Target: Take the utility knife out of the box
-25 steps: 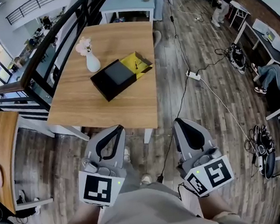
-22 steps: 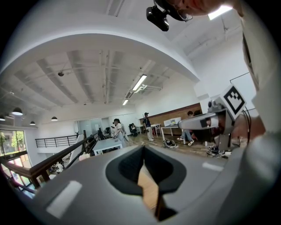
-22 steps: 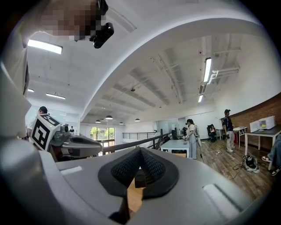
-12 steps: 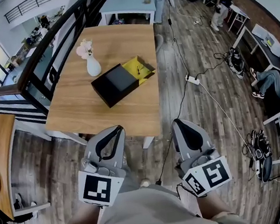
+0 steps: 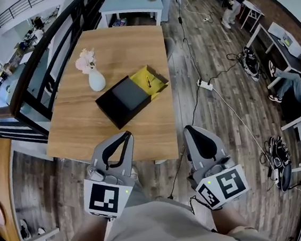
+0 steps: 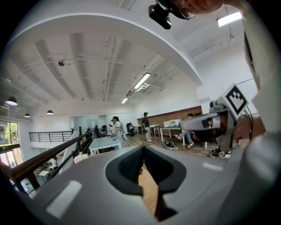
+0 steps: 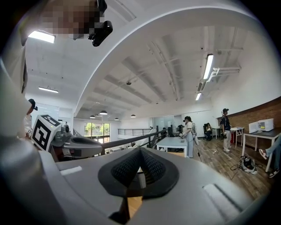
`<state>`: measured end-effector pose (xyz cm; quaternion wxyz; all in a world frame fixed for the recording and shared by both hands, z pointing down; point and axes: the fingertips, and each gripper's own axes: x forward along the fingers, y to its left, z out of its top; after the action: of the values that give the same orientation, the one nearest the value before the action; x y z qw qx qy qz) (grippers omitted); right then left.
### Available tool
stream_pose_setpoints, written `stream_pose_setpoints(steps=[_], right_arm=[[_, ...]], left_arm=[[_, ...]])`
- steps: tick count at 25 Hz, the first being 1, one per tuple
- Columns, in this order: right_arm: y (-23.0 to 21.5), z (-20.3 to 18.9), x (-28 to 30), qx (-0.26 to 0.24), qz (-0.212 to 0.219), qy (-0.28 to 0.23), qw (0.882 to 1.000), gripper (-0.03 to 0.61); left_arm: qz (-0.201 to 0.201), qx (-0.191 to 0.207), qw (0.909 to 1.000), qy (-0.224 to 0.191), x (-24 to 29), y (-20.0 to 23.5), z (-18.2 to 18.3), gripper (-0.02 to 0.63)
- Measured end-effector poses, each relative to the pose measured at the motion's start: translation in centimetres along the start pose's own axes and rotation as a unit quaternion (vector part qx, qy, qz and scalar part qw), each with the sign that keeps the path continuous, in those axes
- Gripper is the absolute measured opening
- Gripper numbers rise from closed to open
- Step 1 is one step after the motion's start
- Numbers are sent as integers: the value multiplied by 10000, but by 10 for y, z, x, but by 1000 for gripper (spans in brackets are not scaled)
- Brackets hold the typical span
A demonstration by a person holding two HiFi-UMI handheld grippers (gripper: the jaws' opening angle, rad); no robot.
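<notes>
Head view: utility knife (image 5: 148, 81) is seen on the yellow half of the box (image 5: 121, 100), well apart from both grippers.
Left gripper view: left gripper (image 6: 142, 148) is clenched, empty.
Right gripper view: right gripper (image 7: 139, 151) is clenched, empty.
Risk: vase (image 5: 96, 80) could be toppled by a wide reach.

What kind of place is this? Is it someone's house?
Probably not: it looks like an open office or workshop on an upper floor. There are several work tables, a black railing with a level below, and a power strip with cables across the wooden floor.
</notes>
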<state>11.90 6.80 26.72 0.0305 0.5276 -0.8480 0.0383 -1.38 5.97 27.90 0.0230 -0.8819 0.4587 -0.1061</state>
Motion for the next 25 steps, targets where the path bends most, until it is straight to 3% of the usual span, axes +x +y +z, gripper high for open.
stream_pose_setpoints(steps=[9,14,25], right_arm=[[-20,6,88,117,-531,71,9985,0],[-15,9,133,31,-574,130,9983,0],[3,20,196,-101,-670,197,9975,0]], left_arm=[[-328,-154,9993,49,59,78,-4,3],[-464,-11,9989,-20,86,119,-10,3],[-619,-159,9978,-148,105,181,-7,3]])
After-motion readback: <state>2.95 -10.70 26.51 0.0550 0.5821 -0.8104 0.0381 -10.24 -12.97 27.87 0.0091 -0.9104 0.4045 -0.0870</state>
